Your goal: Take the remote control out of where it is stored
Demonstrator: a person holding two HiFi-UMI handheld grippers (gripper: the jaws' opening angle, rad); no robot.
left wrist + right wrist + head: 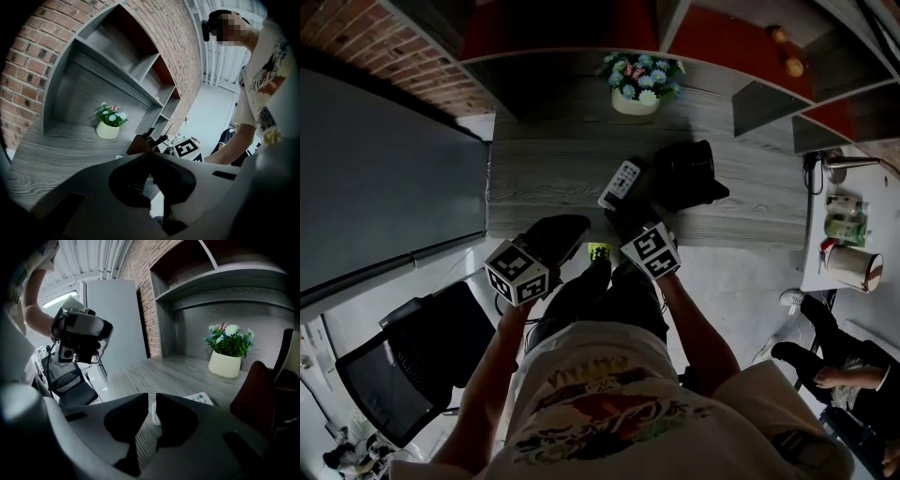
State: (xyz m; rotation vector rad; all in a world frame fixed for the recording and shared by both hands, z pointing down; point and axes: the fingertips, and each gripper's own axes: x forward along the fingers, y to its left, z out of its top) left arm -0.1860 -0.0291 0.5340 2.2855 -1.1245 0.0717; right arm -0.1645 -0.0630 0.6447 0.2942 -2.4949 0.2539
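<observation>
Plainly, the remote (621, 181) was a slim white bar with rows of small buttons, a few of them coloured. It lay flat and slantwise on the grey desk (544, 169), outside the black holder (689, 173) and just to its left.

The right gripper (150, 397) pointed at the remote's near end. Its jaws stood a narrow slit apart, with wood grain showing through the slit and nothing clamped. The left gripper (149, 154) hung by the desk's front edge, its tips together and empty.

Much was hard to read. In the right gripper view the jaw covered most of the remote, leaving only its near corner and its button end. Whether the tips touched that corner could not be told. Whether the remote's far end touched the holder could not be told either. The holder's inside was dark in the head view. In the right gripper view it was cut off at the frame's edge. All the views were dim.

The desk's front edge ran just under both grippers, and its left edge met a dark panel (384, 178). Left of the remote the desk was bare wood. The flower pot (635, 101) stood at the back, well apart from the remote, under the shelves (769, 103). A black chair (412, 356) stood on the floor to the person's left, and a side table (853, 234) to the right.
</observation>
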